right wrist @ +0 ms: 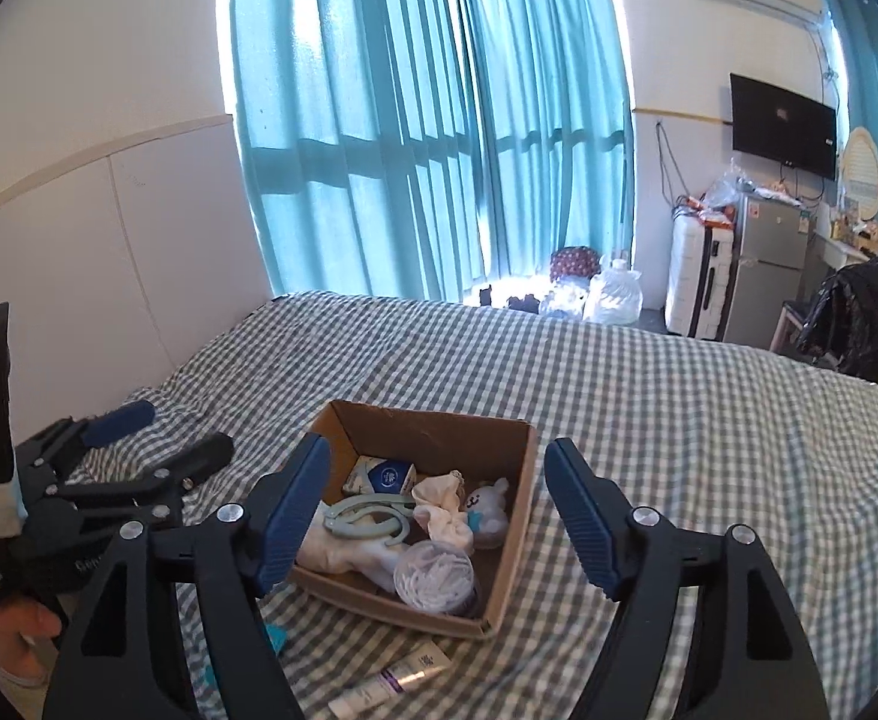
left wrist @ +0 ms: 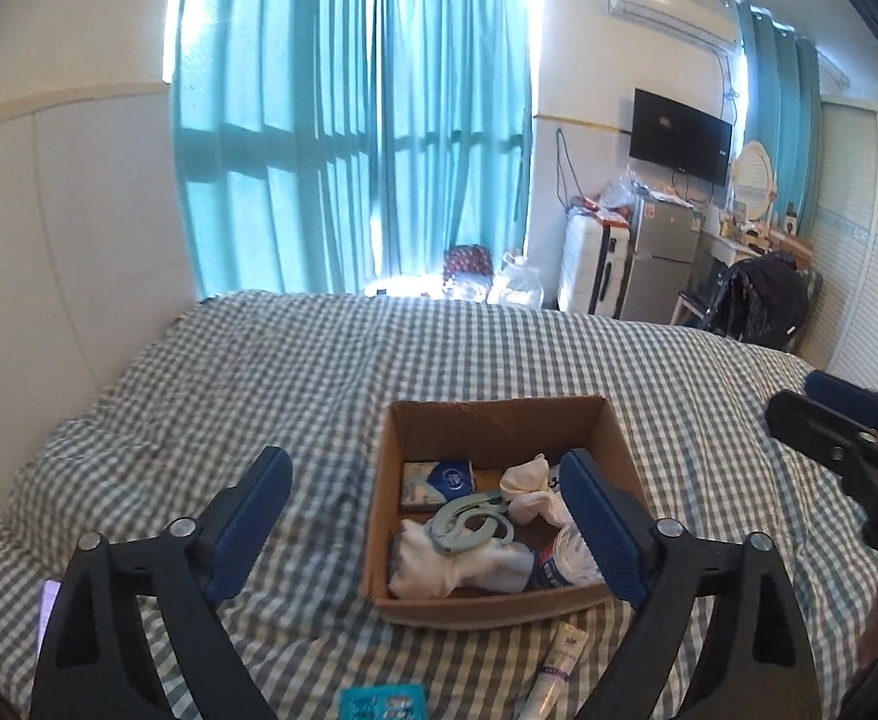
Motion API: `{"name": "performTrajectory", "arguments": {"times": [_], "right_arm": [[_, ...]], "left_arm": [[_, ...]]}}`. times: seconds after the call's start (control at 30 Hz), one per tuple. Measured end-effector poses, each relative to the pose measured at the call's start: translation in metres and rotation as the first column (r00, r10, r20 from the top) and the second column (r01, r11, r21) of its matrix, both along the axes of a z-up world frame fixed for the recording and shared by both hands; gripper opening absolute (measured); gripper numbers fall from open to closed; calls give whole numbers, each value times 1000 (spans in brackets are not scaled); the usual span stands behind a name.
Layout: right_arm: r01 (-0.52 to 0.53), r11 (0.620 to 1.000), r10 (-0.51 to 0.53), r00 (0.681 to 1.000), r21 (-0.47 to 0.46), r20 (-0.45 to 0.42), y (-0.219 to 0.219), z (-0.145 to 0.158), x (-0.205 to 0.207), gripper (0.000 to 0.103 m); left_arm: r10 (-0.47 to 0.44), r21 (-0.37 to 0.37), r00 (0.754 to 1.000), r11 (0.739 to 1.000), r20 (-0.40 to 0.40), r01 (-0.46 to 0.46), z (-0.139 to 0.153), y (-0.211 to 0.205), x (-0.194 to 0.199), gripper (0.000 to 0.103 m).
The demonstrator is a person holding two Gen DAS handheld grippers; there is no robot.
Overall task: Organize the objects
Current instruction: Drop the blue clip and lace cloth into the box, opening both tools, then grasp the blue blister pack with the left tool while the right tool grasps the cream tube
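Left wrist view: one cardboard box point(left wrist: 493, 420) on the checked bed point(left wrist: 259, 372), one tube point(left wrist: 556, 669) at 6 o'clock of it; left gripper point(left wrist: 427, 477) spread wide, empty. Right wrist view: right gripper point(right wrist: 436, 462) also spread, empty; only here one plush toy point(right wrist: 487, 507) and one round container point(right wrist: 433, 576) show inside.

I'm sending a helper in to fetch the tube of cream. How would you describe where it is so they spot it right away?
On the checked bed stands an open cardboard box of socks and small items. The tube of cream lies flat on the cover just outside the box's near wall. It is slim and white with a purple band, unlike the teal packet lying nearby.
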State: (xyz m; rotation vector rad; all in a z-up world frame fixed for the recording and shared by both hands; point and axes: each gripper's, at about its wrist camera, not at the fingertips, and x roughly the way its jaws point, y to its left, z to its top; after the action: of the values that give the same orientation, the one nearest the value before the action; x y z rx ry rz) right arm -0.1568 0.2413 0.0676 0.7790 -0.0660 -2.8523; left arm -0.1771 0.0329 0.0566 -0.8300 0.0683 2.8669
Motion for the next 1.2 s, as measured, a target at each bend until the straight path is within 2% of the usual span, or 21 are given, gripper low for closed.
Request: {"name": "performTrajectory", "arguments": {"times": [0.07, 0.2, 0.33, 0.47, 0.63, 0.77, 0.97, 1.2], "right_arm": [[12, 1000, -12, 1000, 6, -9, -2, 6, 15, 83], [37, 999, -36, 999, 20, -25, -4, 14, 46, 92], [59, 998, -58, 998, 33, -27, -9, 10, 70, 93], [79, 996, -79, 997, 31, -2, -12, -7, 82, 94], [116, 993, -117, 993, 36, 31, -19, -44, 85, 94], [123, 992, -123, 986, 8, 108, -19, -85, 75, 94], [101, 995, -102, 972, 13, 210, -26, -134, 52, 94], [101, 994, -109, 950, 42, 293, -32, -180, 30, 93]], "left_arm": [[10, -9, 1000, 1000, -11, -10, 4, -4, 12, 101], [25, -15, 999, 1000, -32, -26, 8, -12, 35, 103], [55, -26, 998, 998, -32, -56, 4, -21, 52, 103], [110, -4, 994, 994, -7, -110, -11, -36, 58, 103], [187, 24, 981, 982, 46, -189, -47, -56, 60, 103], [262, -23, 959, 965, 106, -261, -93, -63, 51, 103], [279, -55, 936, 960, 215, -274, -152, -66, 38, 103], [221, -88, 929, 975, 298, -204, -198, -50, 35, 103]]}}
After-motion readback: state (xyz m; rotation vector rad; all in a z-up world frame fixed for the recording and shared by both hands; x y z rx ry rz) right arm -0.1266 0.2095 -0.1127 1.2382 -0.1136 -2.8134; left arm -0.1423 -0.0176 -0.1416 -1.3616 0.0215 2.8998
